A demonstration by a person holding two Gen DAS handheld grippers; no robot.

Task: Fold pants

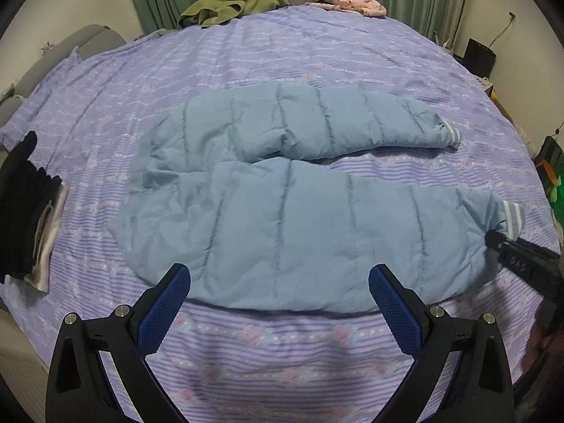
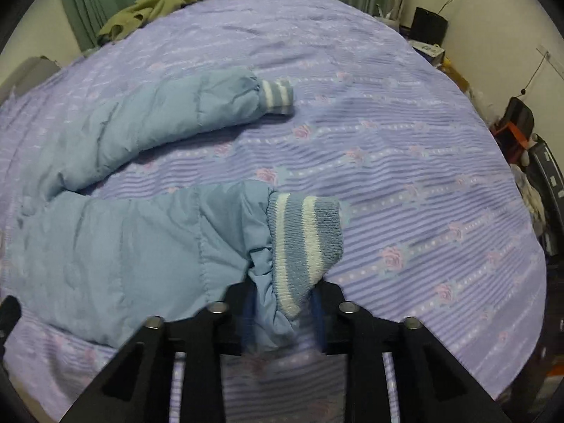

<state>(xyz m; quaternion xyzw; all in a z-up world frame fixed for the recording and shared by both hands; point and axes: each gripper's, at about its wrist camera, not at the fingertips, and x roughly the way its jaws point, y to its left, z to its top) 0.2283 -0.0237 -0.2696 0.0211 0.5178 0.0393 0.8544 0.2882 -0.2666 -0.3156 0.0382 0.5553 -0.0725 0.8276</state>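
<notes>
Light blue quilted pants (image 1: 282,194) lie flat on the purple floral bed sheet (image 1: 282,53), waist to the left, both legs stretching right and apart. My left gripper (image 1: 280,299) is open and empty, its blue pads at the near edge of the near leg. My right gripper (image 2: 282,313) is shut on the near leg's end by its striped knit cuff (image 2: 306,239); it shows at the right edge of the left wrist view (image 1: 507,246). The far leg's cuff (image 2: 278,97) lies on the sheet beyond.
A folded dark garment stack (image 1: 28,211) sits at the bed's left edge. A green garment (image 1: 232,5) and a pink garment (image 1: 356,5) lie at the far edge by green curtains. A black speaker (image 2: 428,26) and clutter stand right of the bed.
</notes>
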